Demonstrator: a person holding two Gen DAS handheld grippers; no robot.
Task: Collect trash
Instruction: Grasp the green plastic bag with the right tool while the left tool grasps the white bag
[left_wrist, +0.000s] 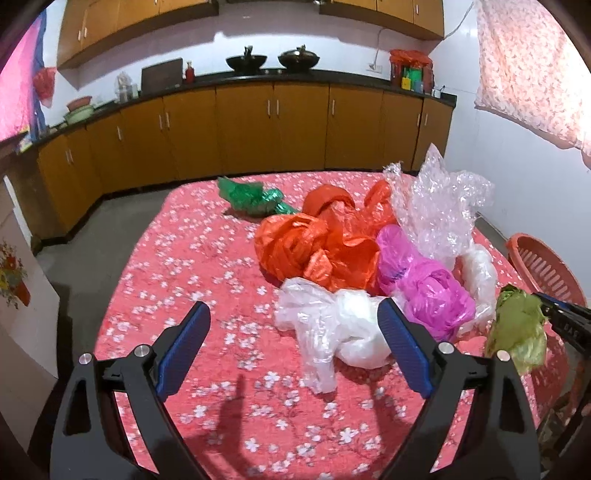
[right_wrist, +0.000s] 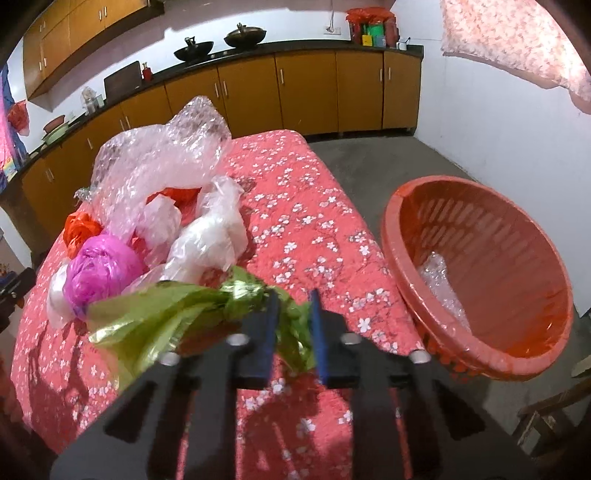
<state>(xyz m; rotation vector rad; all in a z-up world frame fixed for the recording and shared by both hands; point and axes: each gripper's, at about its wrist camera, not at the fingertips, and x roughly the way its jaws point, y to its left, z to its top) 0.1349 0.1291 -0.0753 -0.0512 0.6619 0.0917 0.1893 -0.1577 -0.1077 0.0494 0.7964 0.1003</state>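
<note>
Left wrist view: the left claw (left_wrist: 293, 349) is hanging wide open over the counter (left_wrist: 192, 258), gripping nothing, with a white bag (left_wrist: 332, 328) lying just ahead between its fingers. Orange, pink, green bags and bubble wrap (left_wrist: 436, 206) are still waiting, so most trash is left.

Right wrist view: the right claw (right_wrist: 293, 325) is pinching a green foil wrapper (right_wrist: 166, 317), its long axis trailing leftward from the claw. The basket (right_wrist: 406, 240) beside the counter is holding only one clear scrap.
</note>
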